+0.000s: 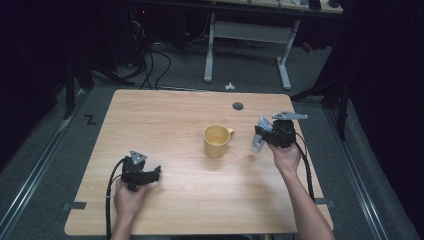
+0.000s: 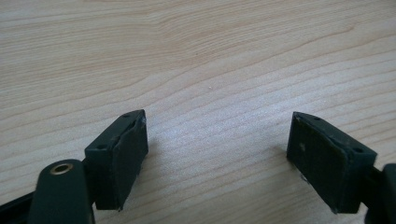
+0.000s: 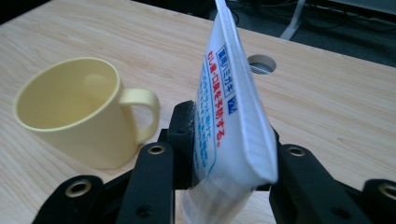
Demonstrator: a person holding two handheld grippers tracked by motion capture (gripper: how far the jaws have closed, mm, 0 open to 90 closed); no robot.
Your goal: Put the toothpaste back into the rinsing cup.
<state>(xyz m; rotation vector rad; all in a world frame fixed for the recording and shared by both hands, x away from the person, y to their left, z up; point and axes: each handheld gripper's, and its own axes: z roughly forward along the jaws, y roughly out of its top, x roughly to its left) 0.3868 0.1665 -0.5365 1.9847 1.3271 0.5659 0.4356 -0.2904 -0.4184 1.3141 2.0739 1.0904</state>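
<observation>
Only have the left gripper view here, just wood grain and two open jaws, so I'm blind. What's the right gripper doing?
Observer: The right gripper is shut on a white toothpaste tube, crimped end up.
Operator: Anything else on the table?
Observer: A yellow mug stands upright near the middle of the table, handle toward the right gripper.
Operator: Mug empty?
Observer: Yes, the right gripper view looks into it and nothing is inside.
Operator: And where does my left gripper sit relative to the mug?
Observer: In the high view the left gripper rests low at the table's near left, apart from the mug, jaws pointing toward the middle.
</observation>
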